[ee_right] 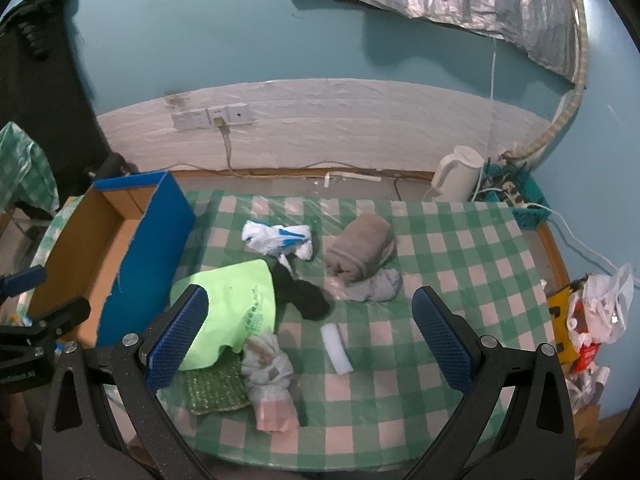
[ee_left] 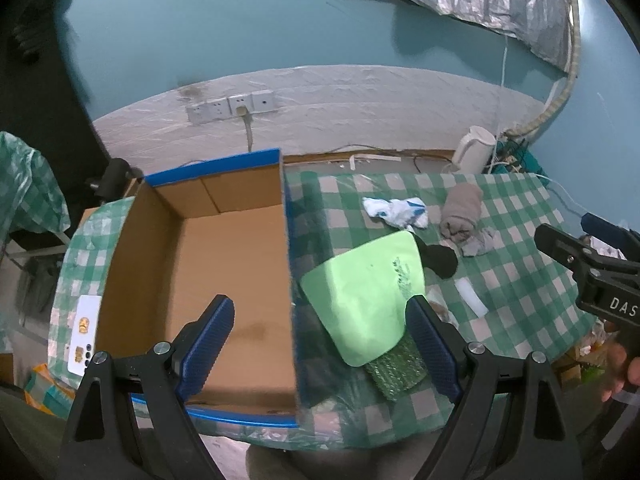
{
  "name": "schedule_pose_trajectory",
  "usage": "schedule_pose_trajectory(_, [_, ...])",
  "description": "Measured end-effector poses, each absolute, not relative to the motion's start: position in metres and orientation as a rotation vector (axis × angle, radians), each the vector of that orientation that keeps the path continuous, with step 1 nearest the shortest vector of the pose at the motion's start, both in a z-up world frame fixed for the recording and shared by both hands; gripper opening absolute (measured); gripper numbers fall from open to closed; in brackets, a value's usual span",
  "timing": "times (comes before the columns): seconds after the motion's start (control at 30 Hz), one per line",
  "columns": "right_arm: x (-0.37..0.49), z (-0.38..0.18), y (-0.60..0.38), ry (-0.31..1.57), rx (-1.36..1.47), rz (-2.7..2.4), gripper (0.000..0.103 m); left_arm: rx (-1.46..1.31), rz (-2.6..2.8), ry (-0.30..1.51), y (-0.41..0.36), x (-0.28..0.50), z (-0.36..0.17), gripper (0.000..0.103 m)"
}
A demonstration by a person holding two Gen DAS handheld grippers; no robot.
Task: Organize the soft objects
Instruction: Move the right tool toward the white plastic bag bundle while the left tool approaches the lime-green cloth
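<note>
Both claws were spread and held nothing. Left claw [ee_left: 322,344] straddled the box [ee_left: 224,248] wall. Right claw [ee_right: 310,336] hung over the tabletop [ee_right: 460,248]. The green cloth [ee_right: 236,312] at 9 o'clock partly hid the black sock [ee_right: 304,296] and scrubber [ee_right: 216,390].

White letters "DAS" stand on the right claw [ee_left: 568,240]; the green bag's [ee_left: 364,300] print is unreadable.
</note>
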State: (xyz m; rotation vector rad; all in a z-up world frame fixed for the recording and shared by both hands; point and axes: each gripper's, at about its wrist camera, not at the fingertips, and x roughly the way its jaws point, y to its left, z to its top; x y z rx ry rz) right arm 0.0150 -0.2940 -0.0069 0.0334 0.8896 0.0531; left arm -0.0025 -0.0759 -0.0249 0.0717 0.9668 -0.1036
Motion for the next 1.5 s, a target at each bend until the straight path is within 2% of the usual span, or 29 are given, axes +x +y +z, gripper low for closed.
schedule_pose_trajectory(0.87, [0.019,-0.037,-0.318,0.983,0.052,-0.004,0.101,0.146,-0.176,1.08,-0.136,0.005,-0.076,0.089])
schedule_pose_trajectory(1.5, [0.038,-0.083,-0.313,1.096,0.051,-0.022,0.101,0.105,-0.115,1.155,-0.128,0.023,-0.117,0.089])
